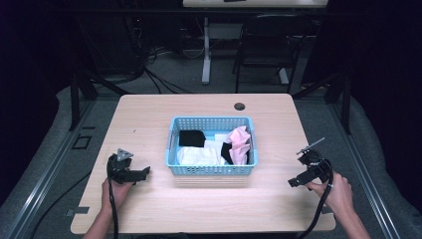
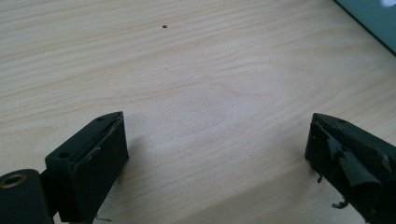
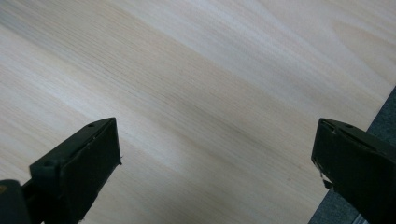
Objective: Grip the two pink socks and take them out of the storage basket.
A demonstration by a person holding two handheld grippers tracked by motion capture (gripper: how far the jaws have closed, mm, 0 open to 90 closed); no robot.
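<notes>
At the centre of the high view a light blue plastic basket point(image 1: 212, 170) sits on the pale wooden table point(image 1: 149, 119), its long axis running left to right across the frame, and it holds a loose pile of folded cloths: a black one point(image 1: 191, 138) at the upper left of the basket, a white one point(image 1: 200, 155) along its lower edge, and a pink one point(image 1: 240, 143) bunched against its right end. The left gripper point(image 1: 139, 174) rests at the lower left of the frame, near the basket's lower left corner but apart from it, with its tips turned toward the right, so the basket lies ahead of the jaws and slightly up the frame. In the left gripper view the jaws stand wide apart over bare wood with nothing between them, and a sliver of the basket wall point(image 2: 373, 18) cuts the upper right corner. The right gripper point(image 1: 298, 180) sits at the lower right, close to the table's edge and farther from the basket than the other one; its jaws are likewise spread wide and empty in the right gripper view, with only wood grain ahead and the dark floor showing at the right margin. Judging by these positions, the left hand point(image 1: 115, 191) is the nearer for a reach into the basket, and the white cloth is the closest piece to it, while the pink cloth lies on the right hand's point(image 1: 338, 191) side.
</notes>
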